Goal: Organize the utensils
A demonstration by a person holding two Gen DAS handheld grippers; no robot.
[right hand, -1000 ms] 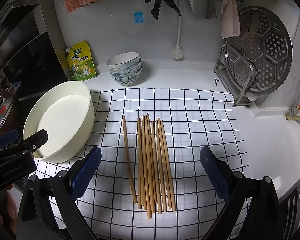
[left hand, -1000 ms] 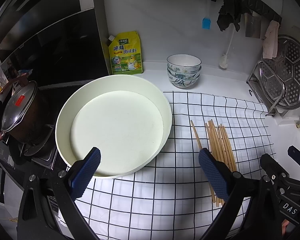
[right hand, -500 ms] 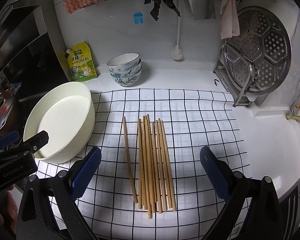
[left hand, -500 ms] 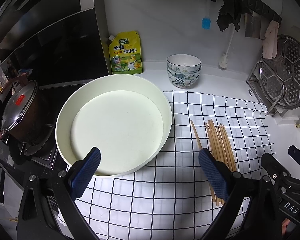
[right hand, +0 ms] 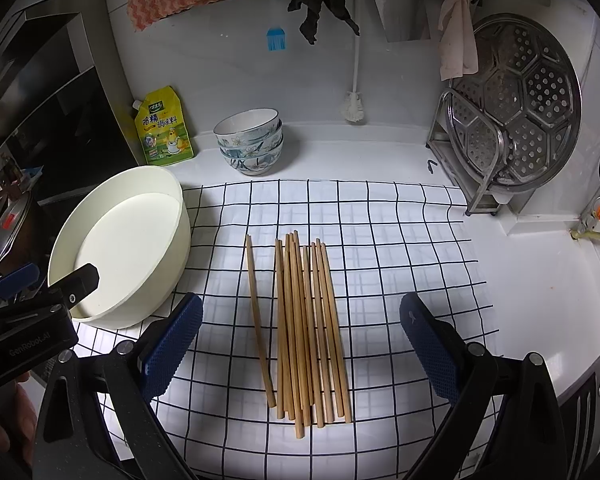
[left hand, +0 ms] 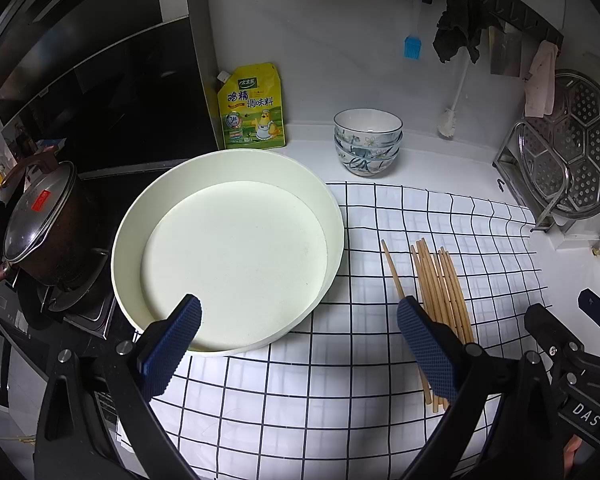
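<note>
- Here we hold the right gripper point(right hand: 300, 344) above the wooden chopsticks point(right hand: 308, 332), fingers wide apart and empty, likely lining up a grasp.
- The chopsticks lie bundled on the checked cloth point(right hand: 400, 240), one stray stick point(right hand: 258, 320) just beside them.
- Our left gripper point(left hand: 296, 344), also spread and empty, hangs by the cream round tray point(left hand: 340, 224), probably their destination.
</note>
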